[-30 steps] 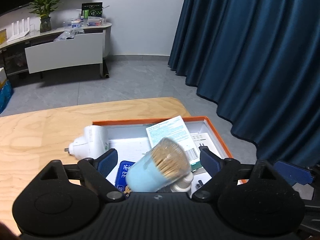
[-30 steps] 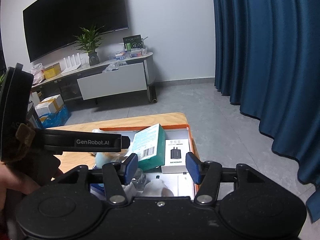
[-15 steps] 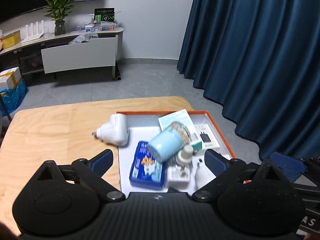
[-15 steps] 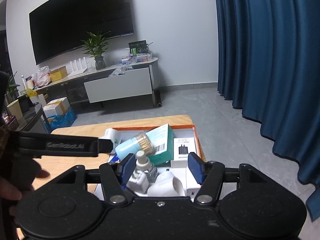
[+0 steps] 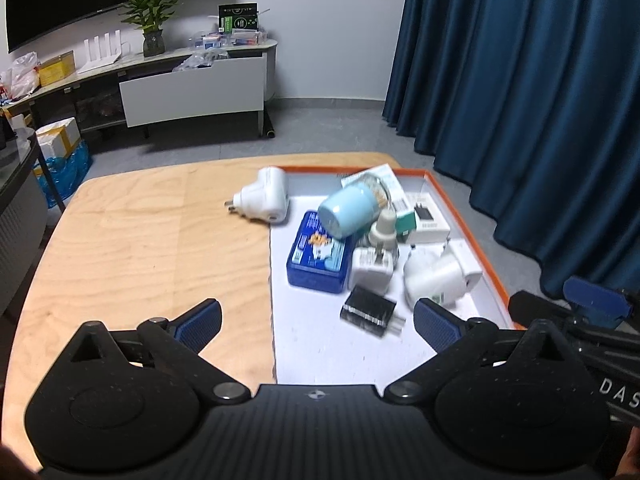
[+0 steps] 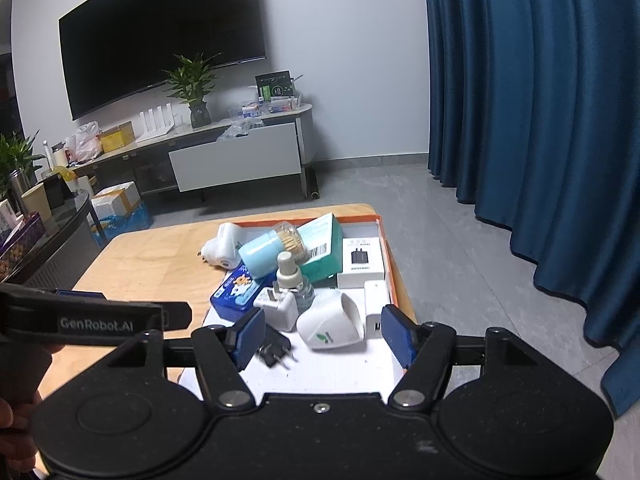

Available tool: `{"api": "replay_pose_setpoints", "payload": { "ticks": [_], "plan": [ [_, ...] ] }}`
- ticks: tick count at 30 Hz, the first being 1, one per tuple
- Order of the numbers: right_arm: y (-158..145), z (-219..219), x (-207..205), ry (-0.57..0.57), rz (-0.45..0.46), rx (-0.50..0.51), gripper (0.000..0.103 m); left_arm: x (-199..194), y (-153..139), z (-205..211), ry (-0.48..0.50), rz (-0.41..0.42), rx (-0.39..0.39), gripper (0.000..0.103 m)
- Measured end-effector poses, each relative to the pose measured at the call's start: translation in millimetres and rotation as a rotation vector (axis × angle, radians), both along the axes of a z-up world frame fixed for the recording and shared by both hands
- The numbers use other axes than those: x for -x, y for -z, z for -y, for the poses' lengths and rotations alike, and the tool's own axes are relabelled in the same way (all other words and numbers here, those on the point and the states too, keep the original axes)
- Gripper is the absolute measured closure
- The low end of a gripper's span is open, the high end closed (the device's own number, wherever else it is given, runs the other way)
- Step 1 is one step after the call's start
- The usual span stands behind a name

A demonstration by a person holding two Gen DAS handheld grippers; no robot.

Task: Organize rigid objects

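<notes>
Both tongs are empty: left gripper point(image 5: 316, 316) jaws have just been opening and stand wide, right gripper point(image 6: 322, 336) jaws have just been opening to a moderate gap, nothing clamped.

Inside the orange-rimmed tray point(image 5: 472, 224), items sit piled toward the far end: one light-blue toothpick jar point(image 5: 350, 210) leans on one blue tin point(image 5: 316, 258). Adjacent: one small bottle point(image 6: 290, 274), one black plug point(image 5: 370, 312), one teal box point(image 6: 322, 250).

One white plug-in unit point(image 5: 264, 196) straddles the tray's left rim.

Risk: the tilted jar may roll; the straddling unit may slip onto the table point(image 5: 140, 240).
</notes>
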State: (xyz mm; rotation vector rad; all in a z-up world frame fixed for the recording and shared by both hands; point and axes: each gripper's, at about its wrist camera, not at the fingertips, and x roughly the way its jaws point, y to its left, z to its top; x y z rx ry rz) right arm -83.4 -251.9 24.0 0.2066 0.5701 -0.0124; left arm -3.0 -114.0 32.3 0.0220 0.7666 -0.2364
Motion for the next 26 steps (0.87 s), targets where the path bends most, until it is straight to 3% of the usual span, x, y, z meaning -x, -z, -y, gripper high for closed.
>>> {"api": "replay_pose_setpoints", "payload": {
  "ticks": [17, 26],
  "plan": [
    [11.6, -6.5, 10.1, -0.001, -0.032, -0.004, 0.025, 18.9, 12.6, 0.9, -0.009, -0.025, -0.034, 0.0],
    [15.1, -5.1, 7.9, 0.005, -0.041, -0.007, 0.025, 17.3, 14.5, -2.0, -0.019, -0.023, -0.014, 0.0]
  ]
}}
